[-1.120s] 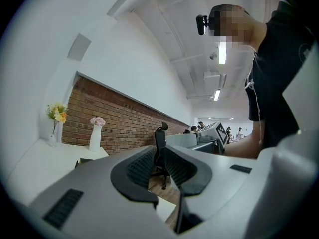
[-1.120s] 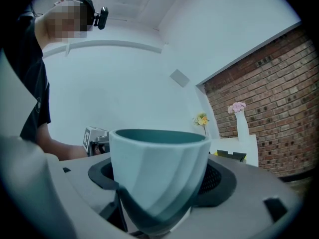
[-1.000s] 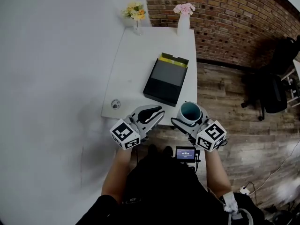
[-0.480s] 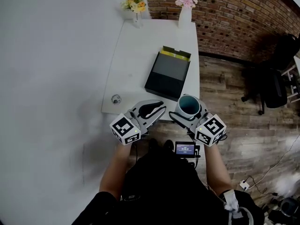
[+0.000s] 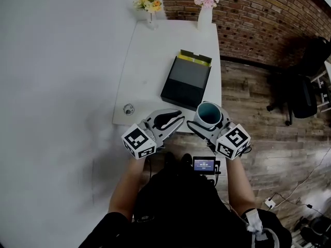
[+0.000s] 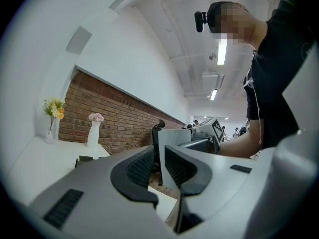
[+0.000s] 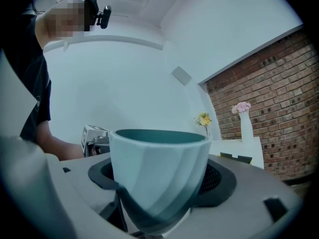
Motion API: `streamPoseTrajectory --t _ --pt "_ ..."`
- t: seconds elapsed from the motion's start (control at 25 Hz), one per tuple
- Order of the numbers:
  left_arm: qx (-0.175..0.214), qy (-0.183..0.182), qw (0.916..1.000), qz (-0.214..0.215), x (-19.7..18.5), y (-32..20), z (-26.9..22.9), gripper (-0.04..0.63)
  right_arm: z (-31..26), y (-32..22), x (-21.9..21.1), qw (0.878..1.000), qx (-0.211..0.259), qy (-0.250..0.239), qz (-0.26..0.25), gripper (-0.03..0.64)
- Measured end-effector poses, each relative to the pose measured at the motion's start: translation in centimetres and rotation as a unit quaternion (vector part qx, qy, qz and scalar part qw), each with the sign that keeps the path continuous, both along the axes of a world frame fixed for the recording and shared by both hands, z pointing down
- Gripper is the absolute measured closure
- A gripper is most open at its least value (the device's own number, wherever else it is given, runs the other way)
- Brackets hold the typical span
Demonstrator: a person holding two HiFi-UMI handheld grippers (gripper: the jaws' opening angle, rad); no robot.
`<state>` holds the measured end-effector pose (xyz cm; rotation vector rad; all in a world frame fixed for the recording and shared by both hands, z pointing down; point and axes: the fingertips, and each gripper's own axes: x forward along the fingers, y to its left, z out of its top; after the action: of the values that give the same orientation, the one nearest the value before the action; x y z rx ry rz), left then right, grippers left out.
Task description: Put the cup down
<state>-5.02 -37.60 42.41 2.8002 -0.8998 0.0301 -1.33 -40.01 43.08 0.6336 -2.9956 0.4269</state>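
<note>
A pale blue cup with a dark teal inside stands upright between the jaws of my right gripper, which is shut on its sides. It hangs over the near right corner of the white table; whether it touches the top I cannot tell. In the right gripper view the cup fills the space between both black pads. My left gripper is just to the left, over the table's near edge, shut and empty. In the left gripper view its jaws stand almost together.
A black box with a yellow flap lies on the table beyond the cup. Two vases of flowers stand at the far edge. A small round fitting sits near the left corner. A black office chair stands on the wooden floor.
The view has shifted slightly, so the table sits a little higher in the frame. Both grippers and the cup have barely moved, and the grip is unchanged.
</note>
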Motion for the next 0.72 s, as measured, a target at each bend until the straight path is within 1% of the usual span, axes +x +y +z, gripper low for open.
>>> streamPoseTrajectory --t 0.28,0.56,0.72 --pt "-0.003 0.001 0.9999 -0.014 -0.8 -0.9 -0.1 0.522 0.4 -2.3 -0.7 1.0 0.013 0.004 -0.007 0.218" --pt "-0.009 0.004 0.9996 -0.028 -1.9 -2.9 0.7 0.522 2.0 -5.7 -2.0 1.0 0.022 0.01 -0.011 0.218" --pt "-0.015 0.007 0.9994 -0.031 -1.8 -4.0 1.5 0.522 3.3 -7.3 -2.5 0.999 0.026 0.017 -0.012 0.218"
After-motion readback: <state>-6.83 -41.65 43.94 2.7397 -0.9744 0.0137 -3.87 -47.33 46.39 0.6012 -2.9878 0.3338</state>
